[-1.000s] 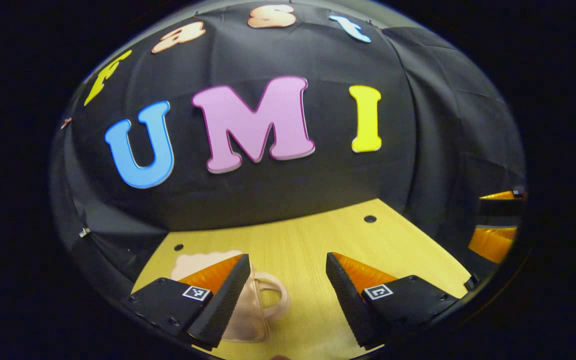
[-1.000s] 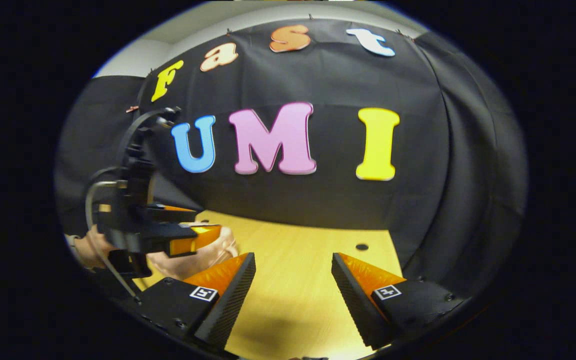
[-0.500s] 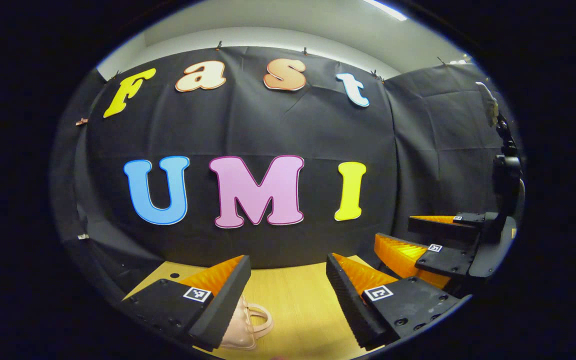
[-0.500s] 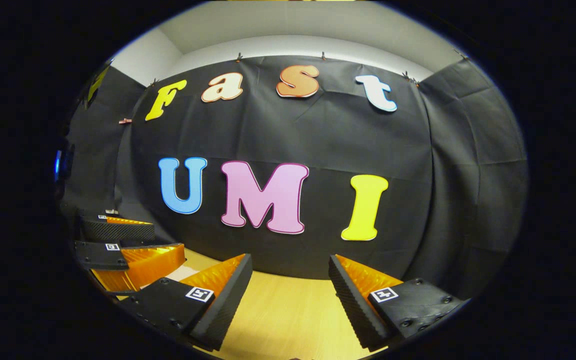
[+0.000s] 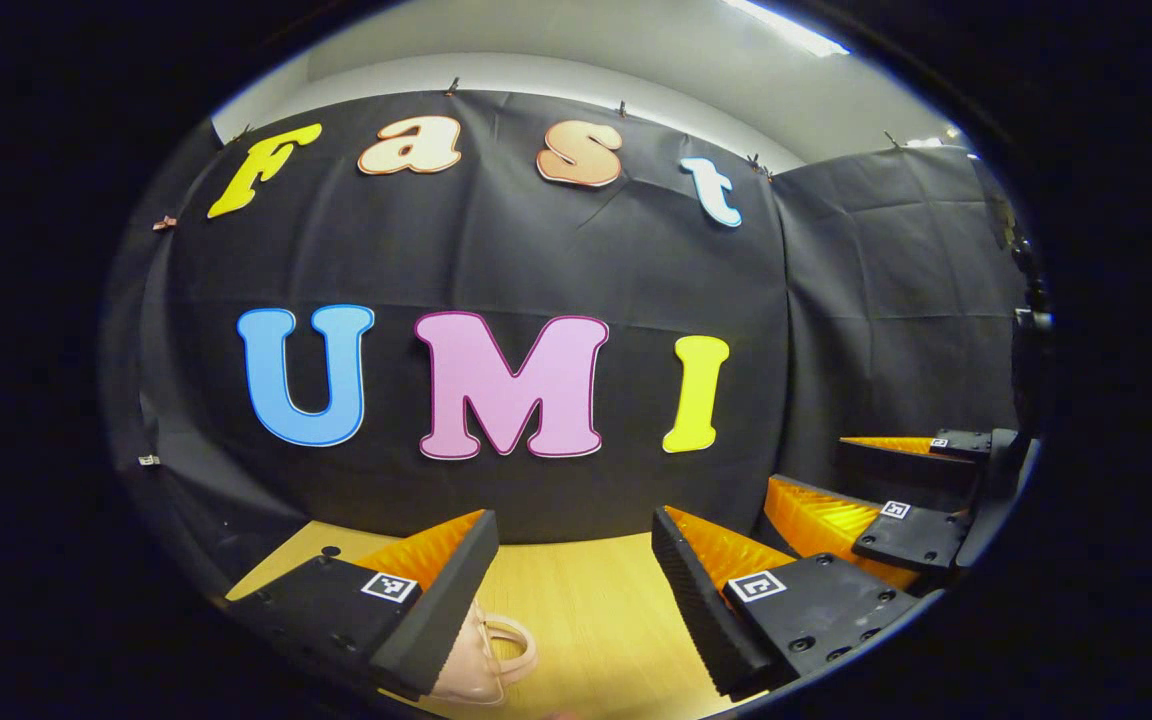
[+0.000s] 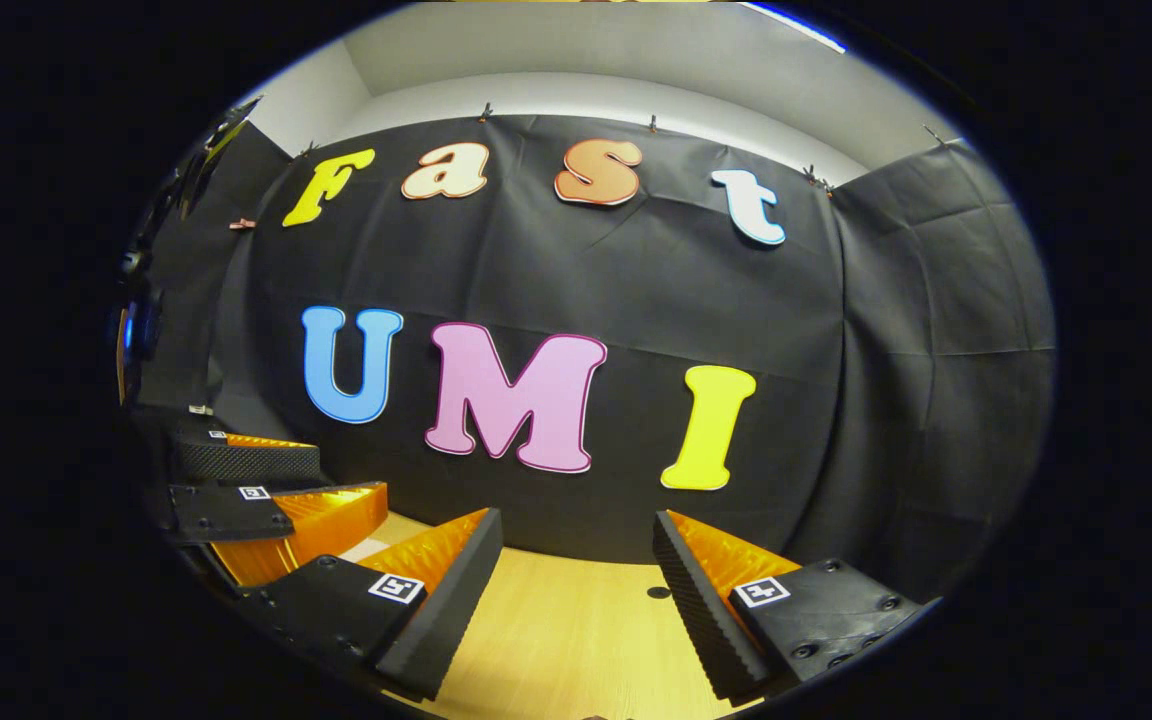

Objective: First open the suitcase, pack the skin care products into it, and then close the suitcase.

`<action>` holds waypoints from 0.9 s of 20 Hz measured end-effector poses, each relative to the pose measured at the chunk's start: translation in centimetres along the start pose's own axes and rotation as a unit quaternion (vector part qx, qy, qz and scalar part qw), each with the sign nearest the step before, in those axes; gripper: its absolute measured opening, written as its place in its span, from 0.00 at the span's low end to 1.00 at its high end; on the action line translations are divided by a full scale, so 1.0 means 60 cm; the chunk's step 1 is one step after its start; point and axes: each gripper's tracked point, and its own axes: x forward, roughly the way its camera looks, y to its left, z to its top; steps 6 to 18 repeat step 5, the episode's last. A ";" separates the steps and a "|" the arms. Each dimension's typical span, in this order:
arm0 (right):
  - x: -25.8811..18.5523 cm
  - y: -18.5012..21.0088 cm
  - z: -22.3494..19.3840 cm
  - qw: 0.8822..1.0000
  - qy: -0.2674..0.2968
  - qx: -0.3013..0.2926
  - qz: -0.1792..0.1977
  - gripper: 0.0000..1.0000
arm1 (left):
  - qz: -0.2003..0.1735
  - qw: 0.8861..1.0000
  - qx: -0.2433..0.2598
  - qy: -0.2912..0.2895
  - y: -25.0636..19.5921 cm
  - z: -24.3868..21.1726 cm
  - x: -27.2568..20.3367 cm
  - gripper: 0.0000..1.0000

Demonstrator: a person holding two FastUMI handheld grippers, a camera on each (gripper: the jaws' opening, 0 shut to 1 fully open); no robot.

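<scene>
A small pale pink suitcase (image 5: 484, 662) lies on the wooden table (image 5: 586, 600) low in the left gripper view. Its looped handle points right, and most of its body is hidden behind my left gripper's left finger. My left gripper (image 5: 569, 530) is open above the table, nothing between its fingers. My right gripper (image 6: 576, 525) is open too, over bare wood (image 6: 556, 630). The right gripper (image 5: 821, 465) also shows at the right edge of the left gripper view, and the left gripper (image 6: 346, 478) at the left edge of the right gripper view. Both are level and side by side.
The black cloth wall stands close behind the table's far edge. A small round hole (image 6: 658, 592) sits in the tabletop between the right gripper's fingers, and another hole (image 5: 324, 551) lies near the table's left corner.
Both grippers have tilted up from the table toward the wall. The suitcase has slid lower in the left gripper view. Both stayed open.
</scene>
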 end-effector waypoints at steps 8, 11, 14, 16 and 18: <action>-0.002 -0.011 0.006 1.000 0.000 -0.005 -0.028 0.96 | -0.011 1.000 0.007 -0.023 0.003 0.023 -0.005 0.97; -0.002 -0.011 0.006 1.000 0.000 -0.005 -0.028 0.96 | -0.011 1.000 0.007 -0.023 0.003 0.023 -0.005 0.97; -0.002 -0.011 0.006 1.000 0.000 -0.005 -0.028 0.96 | -0.011 1.000 0.007 -0.023 0.003 0.023 -0.005 0.97; -0.002 -0.011 0.006 1.000 0.000 -0.005 -0.028 0.96 | -0.011 1.000 0.007 -0.023 0.003 0.023 -0.005 0.97; -0.002 -0.011 0.006 1.000 0.000 -0.005 -0.028 0.96 | -0.011 1.000 0.007 -0.023 0.003 0.023 -0.005 0.97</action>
